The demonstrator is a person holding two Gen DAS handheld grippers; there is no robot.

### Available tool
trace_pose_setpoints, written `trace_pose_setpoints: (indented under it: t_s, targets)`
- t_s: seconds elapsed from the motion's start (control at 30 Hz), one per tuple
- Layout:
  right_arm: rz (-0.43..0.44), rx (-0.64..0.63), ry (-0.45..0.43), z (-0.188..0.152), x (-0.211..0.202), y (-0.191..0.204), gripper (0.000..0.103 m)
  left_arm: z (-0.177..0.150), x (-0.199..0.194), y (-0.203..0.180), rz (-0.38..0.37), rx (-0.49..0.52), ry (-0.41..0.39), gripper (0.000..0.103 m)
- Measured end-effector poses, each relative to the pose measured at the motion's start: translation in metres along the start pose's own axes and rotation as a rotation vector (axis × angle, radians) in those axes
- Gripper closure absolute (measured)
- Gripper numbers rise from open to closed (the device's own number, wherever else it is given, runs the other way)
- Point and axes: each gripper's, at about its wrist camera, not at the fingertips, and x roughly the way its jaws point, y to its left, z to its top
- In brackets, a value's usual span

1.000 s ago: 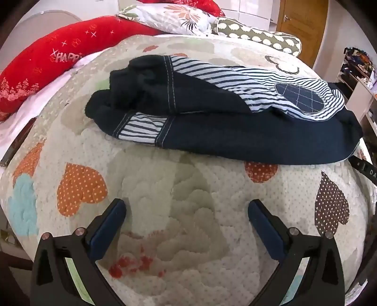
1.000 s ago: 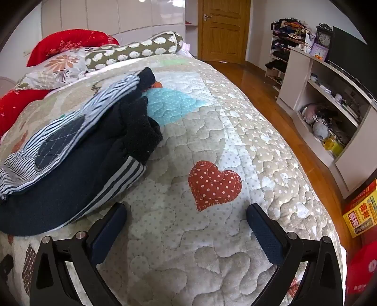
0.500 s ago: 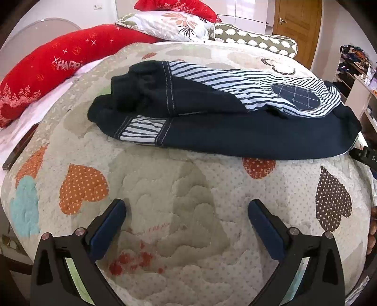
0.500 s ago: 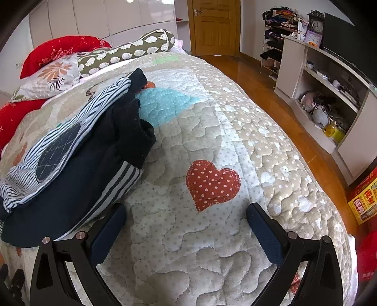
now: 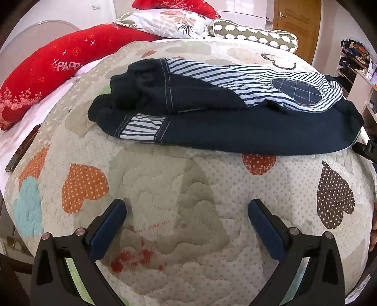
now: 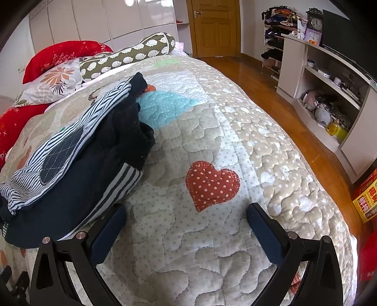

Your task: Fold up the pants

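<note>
Both your grippers, left gripper (image 5: 186,213) and right gripper (image 6: 186,217), have drawn back, fingers spread and empty; the pants (image 5: 235,113) lie folded on the quilt (image 5: 165,188); the fold looks finished.

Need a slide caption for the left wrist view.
Open left gripper hovers over heart-patterned quilt, short of the folded navy striped pants.

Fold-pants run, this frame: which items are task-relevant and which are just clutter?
Job:
- pants, navy with striped panels, lying folded on the quilt
- left gripper, open, empty
- right gripper, open, empty

Lying about:
- red pillow
- floral pillow
- spotted bolster
- shelf unit
- clock
- door
</note>
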Motion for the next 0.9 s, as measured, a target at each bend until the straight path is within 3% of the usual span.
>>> trace_pose_setpoints:
  t_s: [0.43, 0.9]
  targets:
    - [-0.024, -0.015, 0.008, 0.0009, 0.0014, 0.0023, 0.0, -0.0036, 0.0001, 0.0006, -0.012, 0.008, -0.001, 0.0]
    - [0.011, -0.014, 0.02, 0.0006, -0.0005, -0.0006, 0.0, -0.0073, -0.0007, 0.0025, -0.007, -0.019, 0.003, 0.0]
